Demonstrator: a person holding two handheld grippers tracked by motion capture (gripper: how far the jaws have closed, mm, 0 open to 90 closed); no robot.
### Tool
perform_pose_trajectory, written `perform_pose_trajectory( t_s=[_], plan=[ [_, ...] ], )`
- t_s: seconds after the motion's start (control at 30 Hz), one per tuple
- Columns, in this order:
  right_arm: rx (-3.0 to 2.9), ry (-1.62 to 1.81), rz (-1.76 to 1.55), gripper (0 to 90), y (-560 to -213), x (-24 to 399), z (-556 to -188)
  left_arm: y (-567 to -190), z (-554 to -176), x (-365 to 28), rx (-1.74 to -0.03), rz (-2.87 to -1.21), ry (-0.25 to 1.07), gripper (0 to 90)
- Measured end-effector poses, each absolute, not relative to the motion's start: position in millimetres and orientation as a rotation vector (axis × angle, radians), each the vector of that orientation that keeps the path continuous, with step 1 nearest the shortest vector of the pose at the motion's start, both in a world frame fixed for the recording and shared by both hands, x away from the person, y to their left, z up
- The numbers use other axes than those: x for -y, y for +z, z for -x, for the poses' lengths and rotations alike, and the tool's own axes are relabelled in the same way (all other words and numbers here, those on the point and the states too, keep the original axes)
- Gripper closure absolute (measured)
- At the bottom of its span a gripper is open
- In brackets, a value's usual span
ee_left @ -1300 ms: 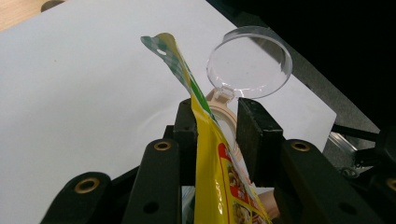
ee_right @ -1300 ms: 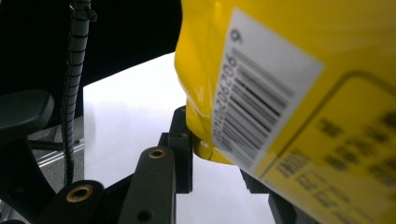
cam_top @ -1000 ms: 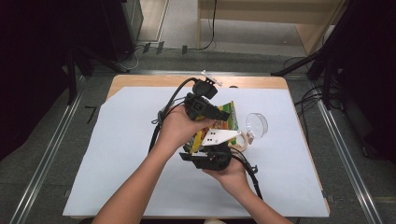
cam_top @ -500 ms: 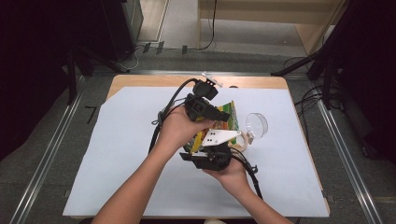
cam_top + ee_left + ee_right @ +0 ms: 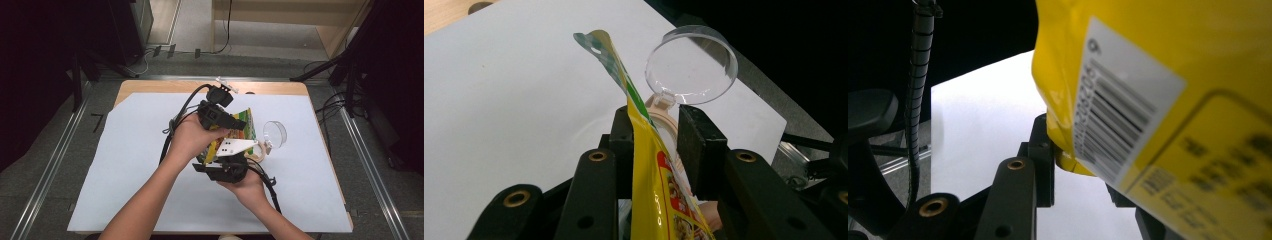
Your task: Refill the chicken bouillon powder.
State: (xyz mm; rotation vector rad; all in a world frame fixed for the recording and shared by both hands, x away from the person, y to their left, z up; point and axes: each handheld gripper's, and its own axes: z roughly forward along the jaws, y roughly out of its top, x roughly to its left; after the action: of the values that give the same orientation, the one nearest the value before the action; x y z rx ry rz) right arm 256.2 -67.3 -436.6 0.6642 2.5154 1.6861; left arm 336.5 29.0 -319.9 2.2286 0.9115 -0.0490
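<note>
Nothing has shifted since the earlier frames: both hands, both grippers and the yellow pouch sit where they were.

From the high view, the left gripper (image 5: 235,122) and the right gripper (image 5: 231,155) meet over the middle of the white sheet (image 5: 125,165) that covers the wooden table (image 5: 150,86). The yellow snack pouch (image 5: 242,127) is held up between them, above the sheet. Just to its right lies a small beige container (image 5: 257,150) with its clear round lid (image 5: 274,134) flipped open. The left hand (image 5: 192,137) wraps its gripper from above; the right hand (image 5: 245,185) holds its gripper from below.

In the left gripper view, the pouch (image 5: 649,165) stands edge-on between the two black jaws, its green-and-yellow top rising above them. The left jaw lies against the film; whether the right pad presses it I cannot tell. Beyond the jaws, the clear lid (image 5: 691,65) stands hinged on the beige container (image 5: 661,107), with the white sheet (image 5: 514,100) behind.

In the right gripper view, the back of the pouch (image 5: 1158,100), with its barcode label (image 5: 1120,107), crowds the picture; its lower corner sits pinched between the jaws. A ribbed cable (image 5: 918,75) hangs at the left over the sheet (image 5: 983,140).
</note>
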Motion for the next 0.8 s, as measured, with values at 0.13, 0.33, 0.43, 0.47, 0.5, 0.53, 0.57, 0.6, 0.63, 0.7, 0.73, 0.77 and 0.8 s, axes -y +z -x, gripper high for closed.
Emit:
perform_pose_trajectory(
  t_s=[0.13,0.33,0.43,0.47,0.5,0.53,0.57,0.6,0.63,0.7,0.73,0.77,0.8],
  plan=[
    [-2.518,1.689,-0.657,70.7,-436.9,67.3,-255.9,-319.4,-336.5,-29.7,-0.91,-2.225,-0.048,69.8],
    [-2.511,1.692,-0.655,70.5,-436.7,67.2,-255.5,-318.8,-336.4,-30.2,-0.91,-2.226,-0.044,69.7],
    [-2.512,1.697,-0.655,70.4,-436.2,67.2,-255.5,-318.2,-336.7,-30.4,-0.913,-2.224,-0.046,69.8],
    [-2.511,1.7,-0.655,70.4,-436.3,67.2,-255.6,-318.3,-336.6,-30.3,-0.91,-2.225,-0.045,69.8],
    [-2.511,1.699,-0.655,70.4,-436.3,67.2,-255.6,-318.3,-336.5,-30.1,-0.91,-2.227,-0.045,69.8],
    [-2.511,1.699,-0.656,70.4,-436.3,67.2,-255.6,-318.3,-336.4,-29.9,-0.91,-2.227,-0.043,69.8],
    [-2.512,1.698,-0.656,70.4,-436.3,67.3,-255.6,-318.4,-336.4,-29.9,-0.91,-2.227,-0.043,69.8],
    [-2.512,1.698,-0.655,70.4,-436.3,67.3,-255.6,-318.4,-336.4,-29.9,-0.91,-2.227,-0.043,69.8],
    [-2.513,1.698,-0.656,70.4,-436.3,67.4,-255.6,-318.5,-336.5,-29.9,-0.909,-2.229,-0.042,69.9],
    [-2.514,1.697,-0.657,70.4,-436.2,67.5,-255.5,-318.8,-336.8,-29.6,-0.91,-2.23,-0.046,70.0],
    [-2.514,1.696,-0.659,70.4,-436.2,67.6,-255.5,-319.0,-336.9,-29.5,-0.91,-2.228,-0.046,70.0],
    [-2.514,1.695,-0.66,70.4,-436.2,67.6,-255.6,-319.0,-336.9,-29.3,-0.91,-2.228,-0.046,70.1],
    [-2.515,1.694,-0.658,70.5,-436.2,67.8,-255.7,-319.1,-337.0,-29.3,-0.91,-2.228,-0.046,70.1]
  ],
)
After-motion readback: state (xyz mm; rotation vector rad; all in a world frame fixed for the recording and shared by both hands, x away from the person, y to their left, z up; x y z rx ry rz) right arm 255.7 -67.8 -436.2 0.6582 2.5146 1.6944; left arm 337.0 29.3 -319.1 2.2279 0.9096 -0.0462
